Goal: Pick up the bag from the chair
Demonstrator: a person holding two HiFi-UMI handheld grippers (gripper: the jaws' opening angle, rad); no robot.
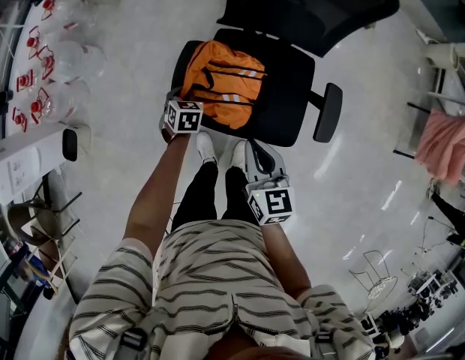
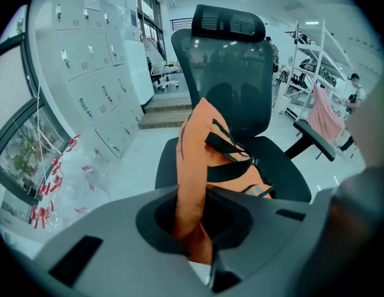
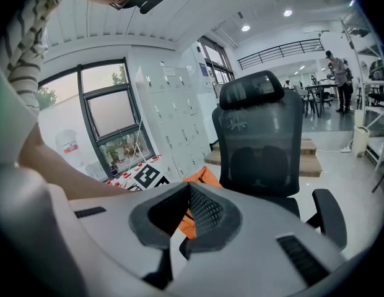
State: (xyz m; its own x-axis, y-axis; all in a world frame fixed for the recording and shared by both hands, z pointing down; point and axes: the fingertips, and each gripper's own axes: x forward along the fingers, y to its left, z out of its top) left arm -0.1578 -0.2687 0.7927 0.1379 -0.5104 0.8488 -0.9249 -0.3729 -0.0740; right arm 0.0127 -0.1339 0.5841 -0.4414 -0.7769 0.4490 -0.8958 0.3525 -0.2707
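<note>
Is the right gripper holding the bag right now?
No, the right gripper has its jaws together with nothing between them; the orange bag lies beyond them on the chair.

No readable text; only square marker codes on cubes of left hand-held gripper [image 1: 177, 97] and right hand-held gripper [image 1: 256, 152]

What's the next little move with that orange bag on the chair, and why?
Probably lift the left gripper straight up a little. Its jaws are shut on a fold of the orange bag, which rests on the black chair seat, so a short raise would test whether the grip holds. The right gripper is shut and empty, back from the chair.
</note>
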